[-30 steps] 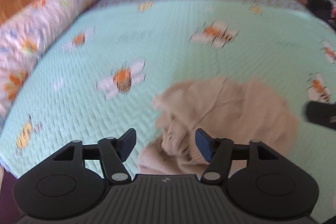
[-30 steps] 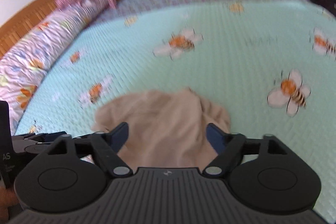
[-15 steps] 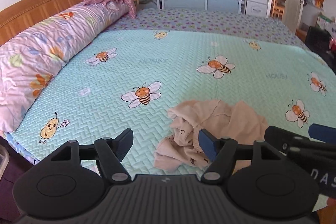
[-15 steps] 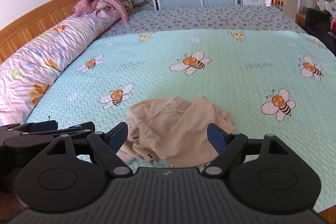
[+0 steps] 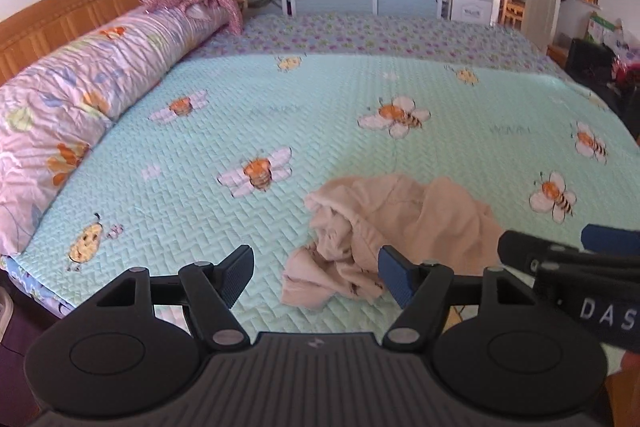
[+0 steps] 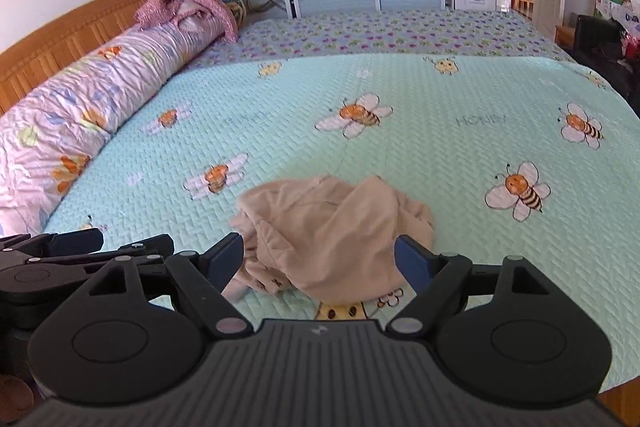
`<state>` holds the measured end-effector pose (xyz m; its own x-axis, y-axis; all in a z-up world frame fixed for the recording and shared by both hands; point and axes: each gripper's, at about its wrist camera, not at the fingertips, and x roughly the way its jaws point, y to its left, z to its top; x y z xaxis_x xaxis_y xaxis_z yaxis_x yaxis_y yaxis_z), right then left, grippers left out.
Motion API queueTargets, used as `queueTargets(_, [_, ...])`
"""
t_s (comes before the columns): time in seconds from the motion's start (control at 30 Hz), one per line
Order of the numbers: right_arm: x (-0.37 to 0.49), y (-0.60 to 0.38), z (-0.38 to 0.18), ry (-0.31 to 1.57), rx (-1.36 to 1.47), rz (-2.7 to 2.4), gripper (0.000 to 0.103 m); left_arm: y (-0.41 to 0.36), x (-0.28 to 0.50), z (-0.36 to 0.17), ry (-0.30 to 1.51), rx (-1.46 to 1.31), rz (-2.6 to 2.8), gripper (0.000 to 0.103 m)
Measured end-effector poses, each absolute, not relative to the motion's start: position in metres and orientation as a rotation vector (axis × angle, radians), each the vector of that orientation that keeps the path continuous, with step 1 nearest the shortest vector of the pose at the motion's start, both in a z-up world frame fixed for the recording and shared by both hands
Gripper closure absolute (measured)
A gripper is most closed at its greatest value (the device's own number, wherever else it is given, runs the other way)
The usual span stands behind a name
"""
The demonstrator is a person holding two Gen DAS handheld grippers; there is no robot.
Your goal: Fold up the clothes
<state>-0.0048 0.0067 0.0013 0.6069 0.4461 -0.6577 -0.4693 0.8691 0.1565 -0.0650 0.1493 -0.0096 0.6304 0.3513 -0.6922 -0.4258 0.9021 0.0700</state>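
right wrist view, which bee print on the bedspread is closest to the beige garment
The bee just left of the beige garment, nearly touching its far-left edge; the other bees sit clearly apart from it.

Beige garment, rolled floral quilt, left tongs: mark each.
beige garment [image 6: 340, 227]: right wrist view, middle of the crumpled heap.
rolled floral quilt [image 5: 80, 99]: left wrist view, upper side.
left tongs [image 5: 316, 275]: left wrist view, midway between fingertips.

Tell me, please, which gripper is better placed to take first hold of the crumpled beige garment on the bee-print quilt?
Probably the right gripper: the crumpled beige garment sits centred between its open fingers. For the left gripper, also open, the garment lies off toward its right finger.
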Motion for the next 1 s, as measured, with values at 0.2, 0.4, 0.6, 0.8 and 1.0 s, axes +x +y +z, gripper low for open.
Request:
queueTargets(0.2, [0.012,0.010,-0.028,0.817,-0.039,0.498,0.020,0.156,-0.049,-0.039,0.832,-0.113,0.422,0.031])
queueTargets(0.4, [0.036,0.003,-0.057,0.853,-0.038,0.479,0.020,0.189,-0.041,-0.064,0.862,-0.148,0.432,0.031])
queueTargets(0.6, [0.045,-0.013,-0.114,0.930,-0.037,0.511,0.020,0.225,-0.044,-0.107,0.929,-0.210,0.486,0.031])
queueTargets(0.8, [0.012,0.027,-0.144,0.898,-0.143,0.622,0.024,0.239,-0.043,-0.141,0.975,-0.252,0.480,0.031])
queueTargets(1.0, [0.015,0.070,-0.143,0.822,-0.241,0.666,0.041,0.240,-0.031,-0.142,0.947,-0.269,0.434,0.032])
